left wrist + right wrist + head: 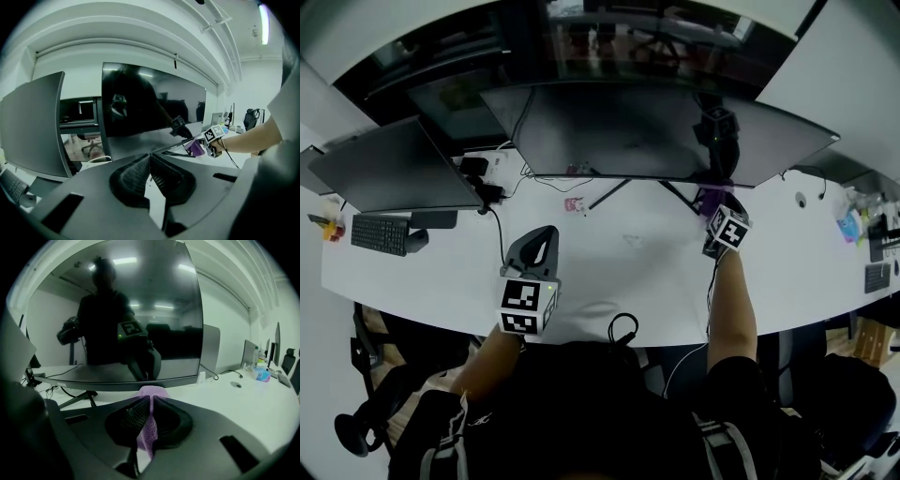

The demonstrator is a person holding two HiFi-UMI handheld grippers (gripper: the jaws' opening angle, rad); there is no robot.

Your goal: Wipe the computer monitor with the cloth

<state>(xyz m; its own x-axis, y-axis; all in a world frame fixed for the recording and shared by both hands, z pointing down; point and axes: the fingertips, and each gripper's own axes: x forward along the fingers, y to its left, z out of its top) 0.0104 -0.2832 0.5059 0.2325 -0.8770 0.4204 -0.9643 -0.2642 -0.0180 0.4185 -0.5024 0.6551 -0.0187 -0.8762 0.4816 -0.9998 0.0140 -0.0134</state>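
Note:
The wide dark monitor [656, 131] stands at the back of the white desk [628, 272]. My right gripper [719, 217] is at its lower right edge, shut on a purple cloth [710, 199]. In the right gripper view the cloth [149, 427] is pinched between the jaws, and its top bulges out just below the monitor's [131, 310] bottom bezel. My left gripper [542, 242] rests low over the desk front left of the screen, shut with nothing in it. In the left gripper view its pads [136, 173] meet at the tip, and the cloth [194, 147] shows far right.
A second monitor [394, 169] stands at the left with a keyboard [380, 234] before it. Cables and plugs [487, 192] lie between the two screens. The big monitor's stand legs [609, 194] spread over the desk. Small items [848, 225] sit at the far right.

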